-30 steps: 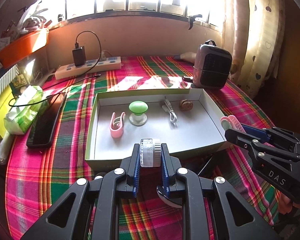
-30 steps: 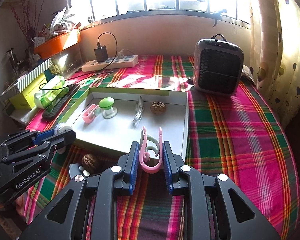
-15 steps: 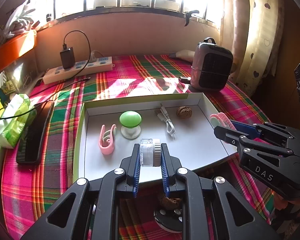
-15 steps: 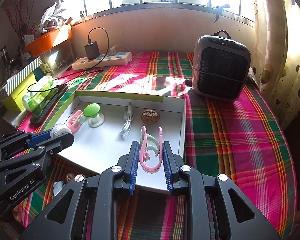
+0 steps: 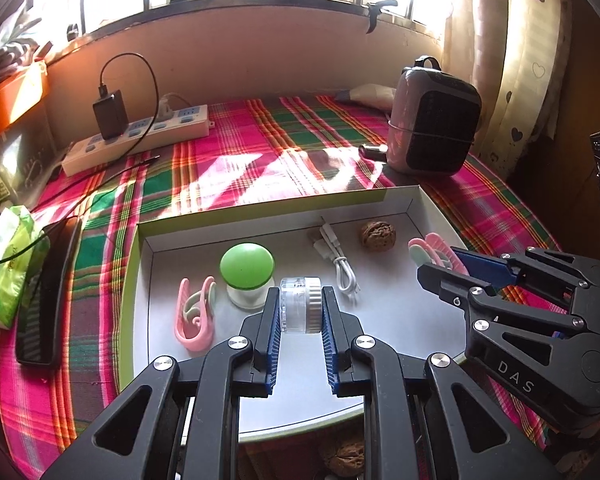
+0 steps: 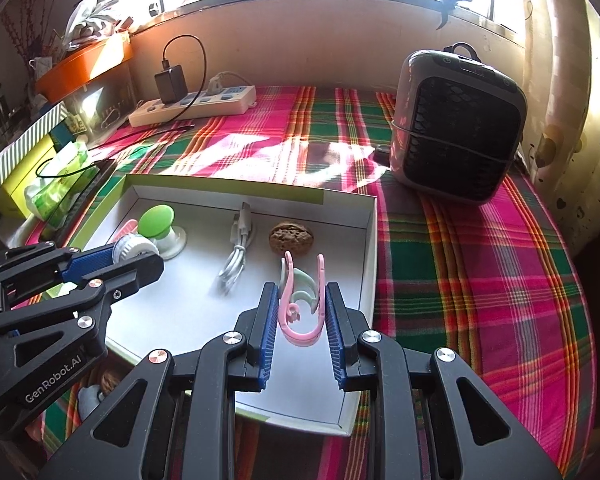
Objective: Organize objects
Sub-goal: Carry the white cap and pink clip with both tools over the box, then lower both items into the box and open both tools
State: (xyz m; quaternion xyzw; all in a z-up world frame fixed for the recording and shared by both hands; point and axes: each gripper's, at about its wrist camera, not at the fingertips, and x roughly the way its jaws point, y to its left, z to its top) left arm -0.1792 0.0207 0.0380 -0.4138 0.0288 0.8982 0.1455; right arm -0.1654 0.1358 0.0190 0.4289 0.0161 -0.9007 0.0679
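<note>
A shallow white box (image 5: 416, 204) (image 6: 370, 240) lies on the plaid cloth. My left gripper (image 5: 300, 310) is shut on a small clear jar with a white lid (image 5: 300, 310) and holds it over the box floor; it also shows in the right wrist view (image 6: 134, 248). My right gripper (image 6: 302, 308) is shut on a pink clip (image 6: 302, 308) over the box's right side; the clip also shows in the left wrist view (image 5: 432, 248). In the box lie another pink clip (image 5: 194, 314), a green-capped knob (image 5: 246, 270), a white cable (image 5: 340, 264) and a walnut (image 5: 378, 234).
A grey heater (image 6: 456, 132) stands at the back right. A power strip (image 5: 140, 138) with a charger lies at the back left. A black phone (image 5: 46, 288) and green tissue pack (image 5: 6, 260) lie left of the box. Another walnut (image 5: 342, 458) lies before the box.
Both grippers have moved forward with their loads, from in front of the box to over its floor. The jar and the pink clip stay gripped.
</note>
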